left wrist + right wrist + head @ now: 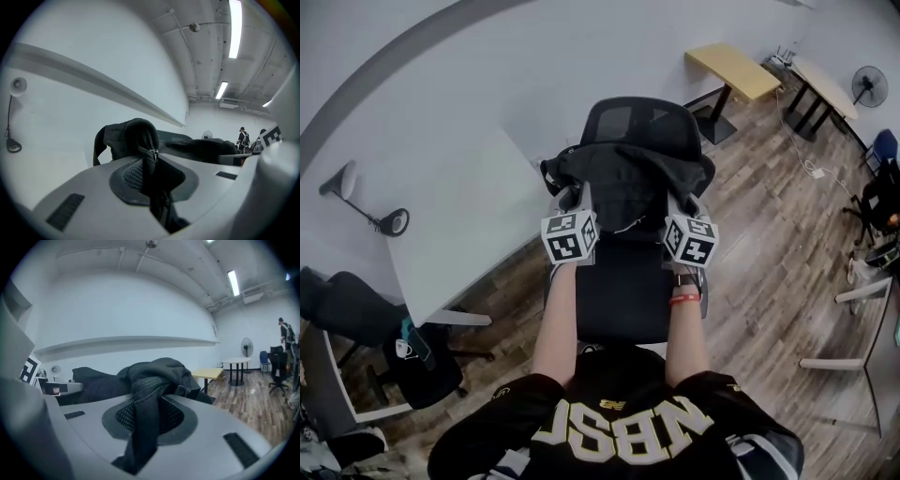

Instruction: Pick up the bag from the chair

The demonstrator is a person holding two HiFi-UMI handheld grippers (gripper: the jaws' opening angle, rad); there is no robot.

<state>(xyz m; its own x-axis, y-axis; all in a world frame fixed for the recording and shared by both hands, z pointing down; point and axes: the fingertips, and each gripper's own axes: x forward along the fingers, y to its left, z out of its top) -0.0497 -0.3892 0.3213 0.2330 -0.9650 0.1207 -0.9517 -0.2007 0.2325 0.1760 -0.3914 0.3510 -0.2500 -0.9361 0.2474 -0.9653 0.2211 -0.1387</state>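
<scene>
A black bag (pixel 628 183) hangs lifted above the seat of a black office chair (pixel 623 291), in front of its mesh backrest (pixel 639 122). My left gripper (pixel 570 208) is shut on the bag's left side; black fabric with a zipper (pixel 149 154) is pinched between its jaws. My right gripper (pixel 682 214) is shut on the bag's right side, where a fold of black mesh fabric (pixel 147 413) runs between its jaws. The bag (pixel 154 371) stretches between both grippers.
A white table (pixel 455 220) stands left of the chair with a desk lamp (pixel 366 202) on it. A yellow table (pixel 733 70) and a round table (pixel 825 84) stand at the back right on wooden floor. Another dark chair (pixel 412 361) sits lower left.
</scene>
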